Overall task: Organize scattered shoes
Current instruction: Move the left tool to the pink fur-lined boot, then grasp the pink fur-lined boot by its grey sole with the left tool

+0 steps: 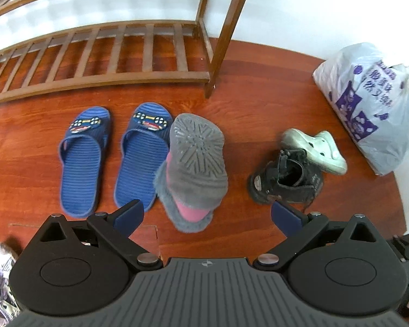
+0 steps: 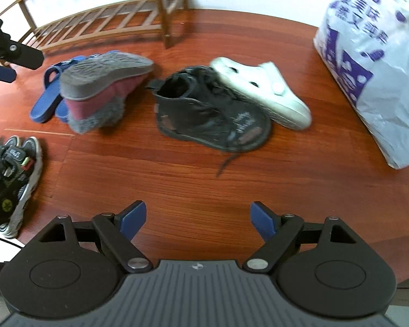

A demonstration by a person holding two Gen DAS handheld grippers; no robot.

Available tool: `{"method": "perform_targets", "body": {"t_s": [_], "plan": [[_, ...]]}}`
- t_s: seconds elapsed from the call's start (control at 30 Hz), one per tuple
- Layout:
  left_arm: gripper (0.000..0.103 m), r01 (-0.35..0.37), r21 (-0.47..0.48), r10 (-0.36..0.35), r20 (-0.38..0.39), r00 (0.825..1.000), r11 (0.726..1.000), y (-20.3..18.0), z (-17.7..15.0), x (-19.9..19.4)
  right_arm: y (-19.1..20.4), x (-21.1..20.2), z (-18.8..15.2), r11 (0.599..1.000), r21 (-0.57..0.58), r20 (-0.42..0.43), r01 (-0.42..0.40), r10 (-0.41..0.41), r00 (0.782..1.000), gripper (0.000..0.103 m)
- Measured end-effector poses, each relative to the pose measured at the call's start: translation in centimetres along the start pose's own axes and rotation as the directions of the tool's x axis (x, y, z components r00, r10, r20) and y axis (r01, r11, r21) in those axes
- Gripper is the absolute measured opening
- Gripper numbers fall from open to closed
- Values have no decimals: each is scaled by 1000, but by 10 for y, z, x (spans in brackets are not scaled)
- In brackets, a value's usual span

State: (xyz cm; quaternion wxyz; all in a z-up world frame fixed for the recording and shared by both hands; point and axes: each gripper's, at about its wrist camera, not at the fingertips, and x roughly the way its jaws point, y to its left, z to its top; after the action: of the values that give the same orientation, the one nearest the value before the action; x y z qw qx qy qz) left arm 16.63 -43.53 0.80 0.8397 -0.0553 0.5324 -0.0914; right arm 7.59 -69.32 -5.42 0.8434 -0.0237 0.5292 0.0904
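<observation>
Reddish wooden floor [image 1: 259, 81] runs up to a white wall, where a slatted wooden shoe rack [image 1: 122, 51] stands, its upper shelves cut off by the frame edge. Before the rack lie two blue slippers [image 1: 80, 160] side by side; a grey and pink fur-lined slipper [image 1: 196, 163] rests sole-up, leaning against the nearer one. Further right, a black boot [image 2: 204, 111] lies partly over a white clog [image 2: 264, 90], hiding part of it. A white plastic bag [image 2: 368, 76] with blurred purple print sits beside them. A dark sandal [image 2: 11, 182] shows at the left edge, half cut off. Both the left hand-held gripper [image 1: 207, 215] and right hand-held gripper [image 2: 197, 220] hover above the floor, released, nothing between their blue pads.
</observation>
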Motion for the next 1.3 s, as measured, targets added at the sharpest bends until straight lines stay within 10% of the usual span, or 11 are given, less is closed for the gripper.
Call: {"method": "perform_targets", "body": {"t_s": [1.03, 1.3], "plan": [[102, -164, 236, 195, -115, 974, 958, -38, 58, 104, -81, 8, -6, 991, 127, -7, 37, -36, 999, 88], [97, -139, 172, 167, -163, 972, 975, -17, 57, 117, -82, 15, 2, 994, 108, -16, 26, -25, 1000, 88]]}}
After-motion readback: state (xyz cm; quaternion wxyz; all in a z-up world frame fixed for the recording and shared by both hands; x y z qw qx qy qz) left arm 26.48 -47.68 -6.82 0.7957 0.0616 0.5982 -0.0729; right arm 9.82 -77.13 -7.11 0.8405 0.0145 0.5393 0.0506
